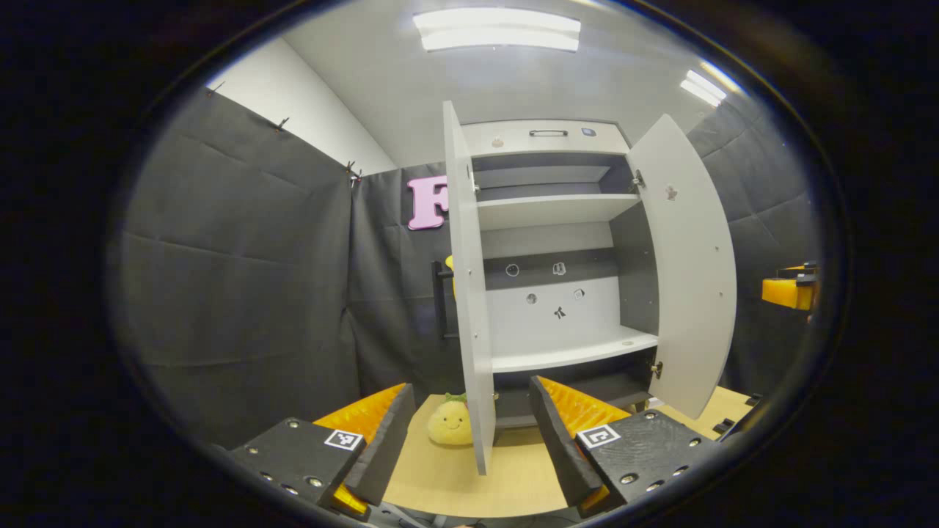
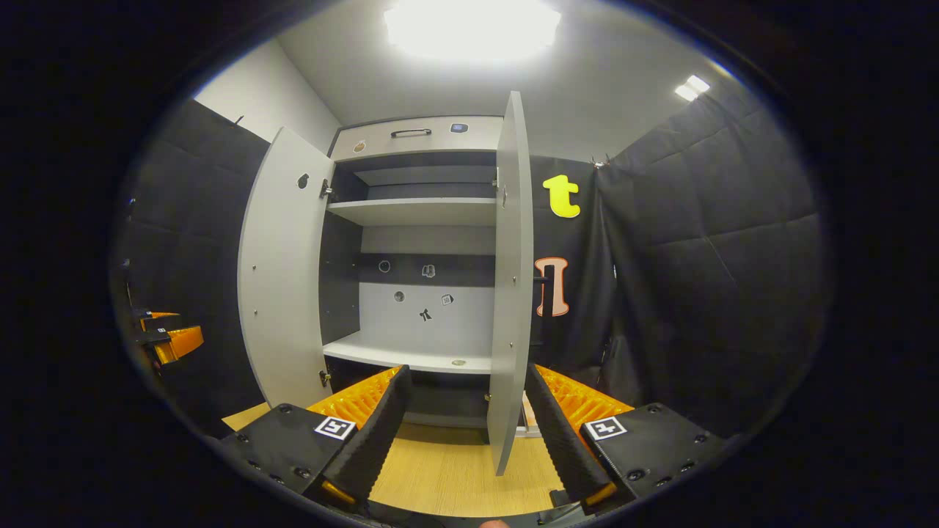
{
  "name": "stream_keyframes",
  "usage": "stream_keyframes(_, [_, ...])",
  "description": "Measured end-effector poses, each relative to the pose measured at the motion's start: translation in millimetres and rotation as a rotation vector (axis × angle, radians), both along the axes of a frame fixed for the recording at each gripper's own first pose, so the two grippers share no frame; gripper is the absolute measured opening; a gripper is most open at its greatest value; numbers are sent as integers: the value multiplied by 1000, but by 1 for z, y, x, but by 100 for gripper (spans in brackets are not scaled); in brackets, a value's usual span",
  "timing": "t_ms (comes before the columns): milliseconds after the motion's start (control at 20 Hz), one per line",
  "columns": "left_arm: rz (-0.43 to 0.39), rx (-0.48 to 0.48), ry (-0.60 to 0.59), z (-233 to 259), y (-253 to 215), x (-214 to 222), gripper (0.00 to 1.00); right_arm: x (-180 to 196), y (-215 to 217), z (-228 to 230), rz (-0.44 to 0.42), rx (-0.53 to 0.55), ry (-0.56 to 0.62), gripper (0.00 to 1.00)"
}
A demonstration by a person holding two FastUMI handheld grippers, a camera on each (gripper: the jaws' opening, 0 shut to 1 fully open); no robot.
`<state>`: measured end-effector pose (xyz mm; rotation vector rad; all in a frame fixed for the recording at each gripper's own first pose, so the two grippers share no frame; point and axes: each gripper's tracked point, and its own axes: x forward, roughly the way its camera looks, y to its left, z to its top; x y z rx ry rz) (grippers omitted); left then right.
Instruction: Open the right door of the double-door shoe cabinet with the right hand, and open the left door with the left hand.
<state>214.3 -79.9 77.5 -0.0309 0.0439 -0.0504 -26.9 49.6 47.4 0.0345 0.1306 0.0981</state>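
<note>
Left to right: my left gripper point(image 1: 469, 447), fingers spread wide and holding nothing, straddles the edge of the open left door point(image 1: 469, 293). The shoe cabinet point(image 1: 557, 242) stands at the far side. My right gripper point(image 2: 469, 440), equally wide and empty, straddles the open right door point(image 2: 511, 293). Risk, as I judge it: either finger clipping a door edge and swinging it shut.

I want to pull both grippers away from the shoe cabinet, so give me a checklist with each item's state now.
1. Left door swung open: ok.
2. Right door swung open: ok.
3. Left gripper open, fingers either side of the door edge, not pressing: ok.
4. Right gripper open, likewise: ok.
5. Yellow plush toy beside the left door's foot, touching or not: cannot tell.
</note>
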Motion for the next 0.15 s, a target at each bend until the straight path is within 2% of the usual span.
stream_keyframes(150, [10, 3, -2, 1, 2, 1, 89, 2, -1, 2, -3, -2, -5, 98])
